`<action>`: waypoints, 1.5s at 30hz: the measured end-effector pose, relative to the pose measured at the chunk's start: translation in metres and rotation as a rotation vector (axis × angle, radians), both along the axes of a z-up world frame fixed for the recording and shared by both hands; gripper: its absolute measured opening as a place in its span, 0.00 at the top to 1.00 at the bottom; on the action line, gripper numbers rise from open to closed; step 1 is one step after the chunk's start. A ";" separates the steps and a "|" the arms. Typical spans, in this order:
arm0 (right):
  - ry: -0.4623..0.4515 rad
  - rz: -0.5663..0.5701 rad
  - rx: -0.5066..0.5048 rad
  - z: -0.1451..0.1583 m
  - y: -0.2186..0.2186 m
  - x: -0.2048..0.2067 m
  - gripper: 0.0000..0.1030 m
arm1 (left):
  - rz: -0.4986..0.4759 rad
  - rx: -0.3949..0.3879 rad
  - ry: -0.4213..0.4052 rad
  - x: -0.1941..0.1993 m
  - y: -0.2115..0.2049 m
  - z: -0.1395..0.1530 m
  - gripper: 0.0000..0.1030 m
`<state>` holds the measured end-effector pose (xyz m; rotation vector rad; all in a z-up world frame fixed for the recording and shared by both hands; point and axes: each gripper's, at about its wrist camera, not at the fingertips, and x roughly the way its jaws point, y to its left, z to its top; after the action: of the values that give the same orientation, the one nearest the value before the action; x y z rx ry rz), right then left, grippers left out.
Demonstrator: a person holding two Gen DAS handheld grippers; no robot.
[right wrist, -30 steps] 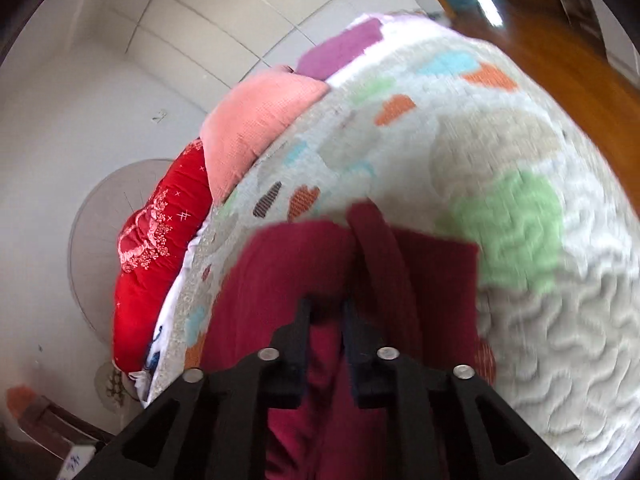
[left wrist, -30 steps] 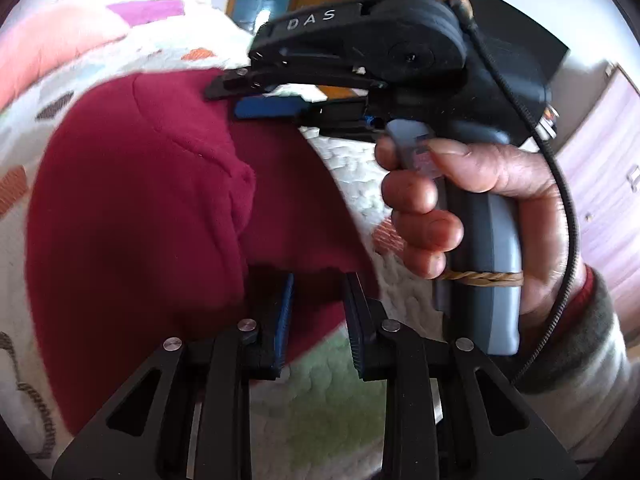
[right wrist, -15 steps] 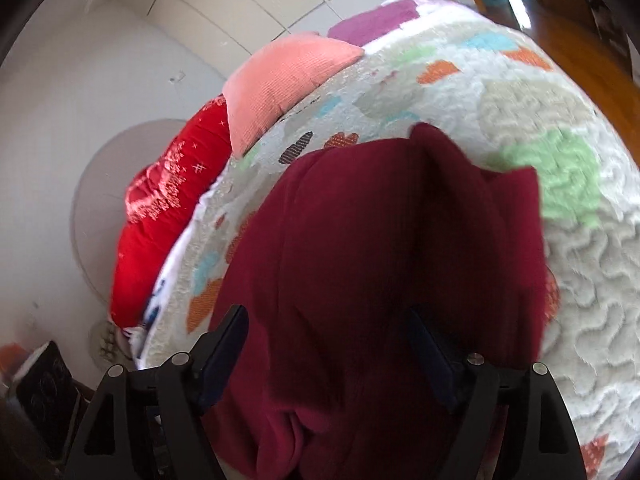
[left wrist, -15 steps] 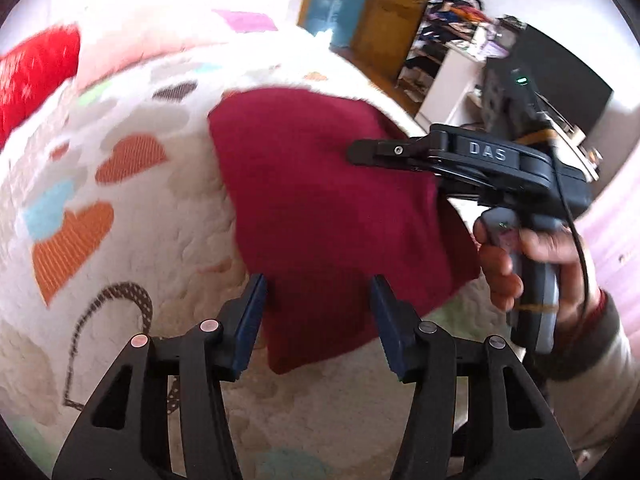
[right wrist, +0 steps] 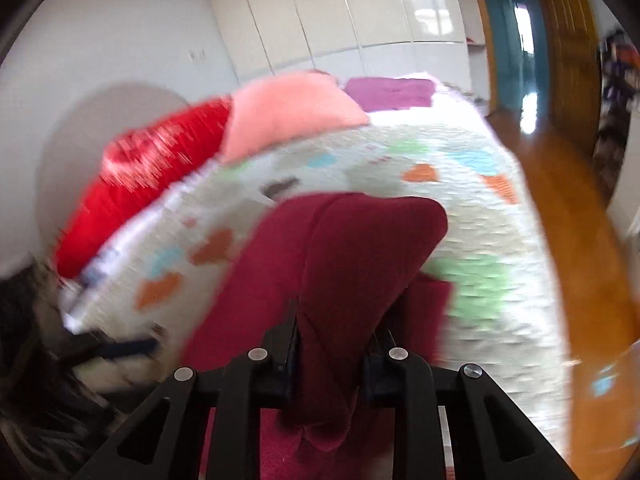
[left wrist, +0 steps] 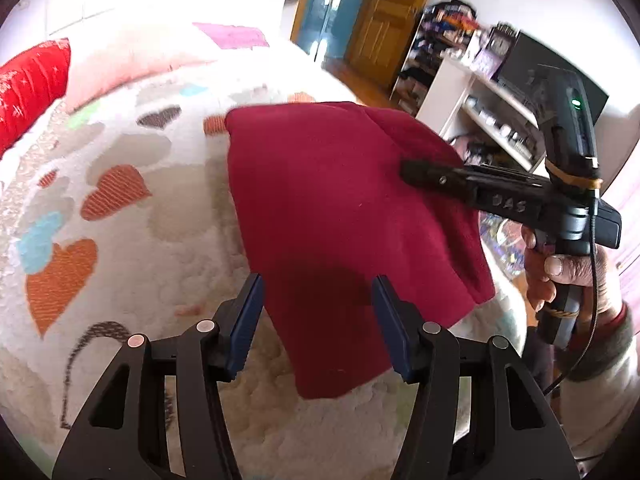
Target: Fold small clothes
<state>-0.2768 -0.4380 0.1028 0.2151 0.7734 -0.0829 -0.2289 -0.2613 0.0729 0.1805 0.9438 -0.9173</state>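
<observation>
Dark-red garment (left wrist: 344, 216) on the heart-patterned quilt (left wrist: 120, 208) of a bed, seen from both wrist cameras. A second ago the cloth lay bunched, with a raised ridge down its middle and both tools pinched on it; now it lies as a flatter, roughly rectangular panel, one lower corner drooping toward the bed's near edge. The left gripper (left wrist: 318, 320) has let go: its blue-padded jaws stand apart and are widening a little, straddling the garment's near edge without pressing on it. The right gripper (right wrist: 332, 350), which opened wide half a second ago, is closing again, and a raised fold of the red cloth sits between its jaws; the right wrist view is motion-blurred, so whether the pads already bite the fabric is probable but not certain. In the left wrist view the same tool reaches across the cloth from the right, carried by the person's hand (left wrist: 568, 276).

Judged from this, one fold is laid down and the right tool is taking a fresh hold for the next.

The fabric looks soft, thick and matte, plain in colour, and free of sharp creases. Pillows (right wrist: 288, 116) lie at the far end of the bed.
</observation>
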 end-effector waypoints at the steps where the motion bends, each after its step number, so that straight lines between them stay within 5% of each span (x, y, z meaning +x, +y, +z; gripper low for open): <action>1: 0.039 -0.005 -0.009 -0.009 -0.005 0.003 0.77 | -0.003 0.019 0.007 0.001 -0.006 -0.008 0.46; 5: 0.087 -0.048 0.091 -0.042 -0.025 0.005 0.64 | 0.003 0.091 -0.039 -0.007 -0.013 -0.023 0.45; 9: 0.005 -0.099 0.075 -0.012 -0.027 -0.021 0.58 | 0.012 0.078 -0.018 -0.004 -0.007 -0.018 0.44; 12: -0.056 0.052 0.093 0.009 0.001 -0.032 0.58 | 0.024 0.080 -0.006 -0.001 -0.008 -0.024 0.43; 14: -0.029 0.163 0.077 0.004 0.026 -0.035 0.60 | 0.034 0.074 0.002 -0.004 -0.006 -0.025 0.40; 17: 0.139 0.173 -0.090 -0.037 0.043 -0.041 0.70 | 0.029 0.061 0.036 -0.002 -0.002 -0.030 0.33; 18: 0.170 0.158 -0.122 -0.049 0.039 -0.046 0.81 | 0.020 0.060 0.058 -0.001 -0.001 -0.032 0.33; 21: 0.156 0.103 -0.058 -0.054 0.014 -0.070 0.87 | 0.034 0.065 0.034 -0.005 0.001 -0.028 0.33; 25: 0.159 -0.032 -0.122 -0.039 -0.012 -0.087 0.86 | 0.046 0.058 -0.010 -0.009 0.003 -0.017 0.33; 27: 0.108 -0.020 -0.048 -0.030 -0.019 -0.089 0.85 | 0.055 0.050 -0.022 -0.010 0.002 -0.014 0.33; 32: 0.001 0.067 -0.053 -0.015 0.013 -0.072 0.84 | 0.075 0.072 -0.034 -0.009 -0.004 -0.020 0.33; 37: 0.063 0.036 -0.095 -0.048 0.015 -0.043 0.84 | 0.079 0.087 -0.031 -0.008 -0.012 -0.029 0.30; 40: 0.028 0.013 -0.025 -0.064 0.005 -0.043 0.85 | 0.084 0.089 -0.025 -0.008 -0.016 -0.033 0.26; 45: 0.021 0.016 0.006 -0.055 0.007 -0.046 0.84 | 0.086 0.094 -0.029 -0.010 -0.016 -0.029 0.26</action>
<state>-0.3233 -0.4305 0.0479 0.2142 0.7959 -0.0679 -0.2387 -0.2772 0.0443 0.2310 0.9613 -0.7900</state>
